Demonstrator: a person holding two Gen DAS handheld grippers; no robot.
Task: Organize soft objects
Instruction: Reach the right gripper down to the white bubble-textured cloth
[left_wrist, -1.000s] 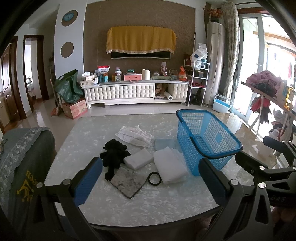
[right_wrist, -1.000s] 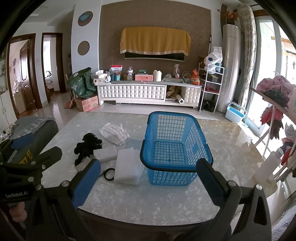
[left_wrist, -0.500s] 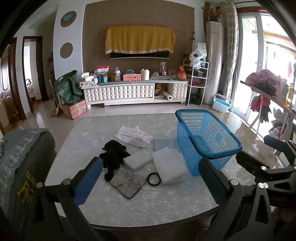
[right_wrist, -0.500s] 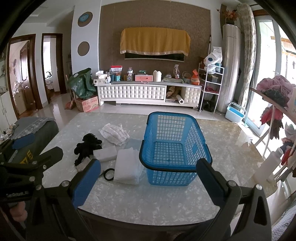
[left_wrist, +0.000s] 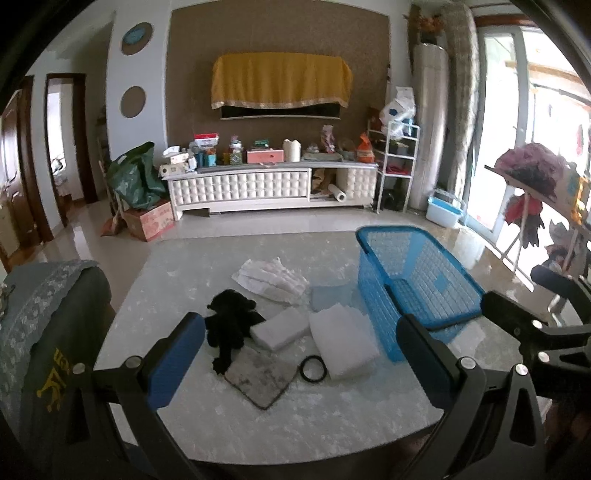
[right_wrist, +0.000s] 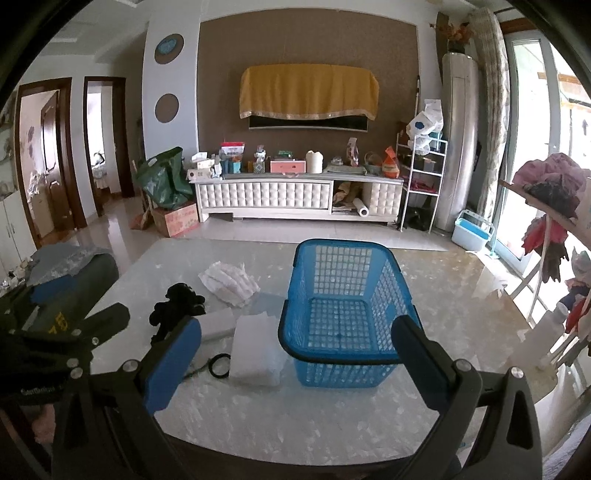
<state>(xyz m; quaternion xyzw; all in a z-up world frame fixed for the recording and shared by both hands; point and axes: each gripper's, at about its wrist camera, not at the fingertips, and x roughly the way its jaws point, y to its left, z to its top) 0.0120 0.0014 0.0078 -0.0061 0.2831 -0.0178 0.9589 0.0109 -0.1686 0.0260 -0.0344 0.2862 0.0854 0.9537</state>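
Left tongs (left_wrist: 301, 358) and right tongs (right_wrist: 295, 356) gape wide, empty, above marbled desk (left_wrist: 332, 417). Blue lattice plastic basket (right_wrist: 341, 314); fuzzy black plush (left_wrist: 231, 326); white foam block (left_wrist: 280, 328).

basket (right_wrist: 343, 295): blue mesh | plush toy (left_wrist: 231, 325): black | folded cloth (left_wrist: 341, 345): white | ring (left_wrist: 313, 369): black | tabletop (left_wrist: 295, 417): white marbled | pad (left_wrist: 258, 380): mottled grey
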